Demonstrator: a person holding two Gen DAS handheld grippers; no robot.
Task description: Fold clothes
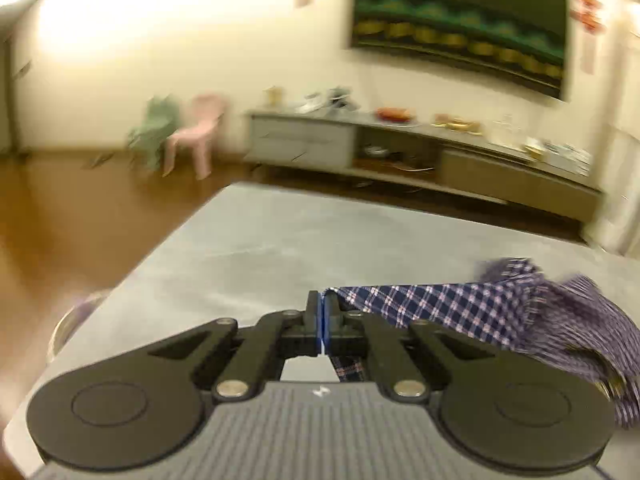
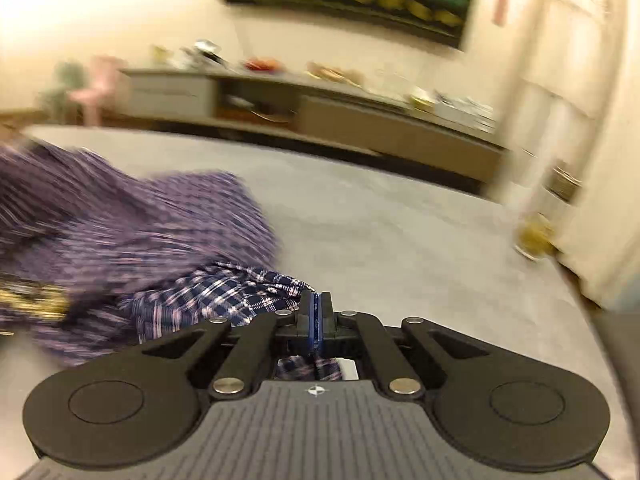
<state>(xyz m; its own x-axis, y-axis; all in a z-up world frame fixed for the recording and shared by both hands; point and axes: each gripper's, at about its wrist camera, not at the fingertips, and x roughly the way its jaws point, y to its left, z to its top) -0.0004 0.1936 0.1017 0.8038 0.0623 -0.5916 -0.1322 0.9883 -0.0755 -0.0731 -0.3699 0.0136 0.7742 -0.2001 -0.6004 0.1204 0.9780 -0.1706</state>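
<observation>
A navy, white and pink plaid garment (image 1: 448, 306) stretches to the right from my left gripper (image 1: 322, 300), whose jaws are shut on its edge above the grey table (image 1: 260, 240). A strip of the cloth hangs below the fingers. In the right wrist view the same plaid garment (image 2: 120, 232) bunches at the left, blurred, with a gold-patterned patch at the far left. My right gripper (image 2: 316, 300) is shut on a fold of it, and a bit of cloth shows under the jaws. The garment hangs slack between the two grippers.
The grey table (image 2: 400, 240) fills the foreground. Beyond it a long low cabinet (image 1: 420, 152) with small items runs along the wall under a dark framed picture (image 1: 460, 28). A pink chair (image 1: 196, 132) and a green chair (image 1: 154, 132) stand on the wooden floor at the left.
</observation>
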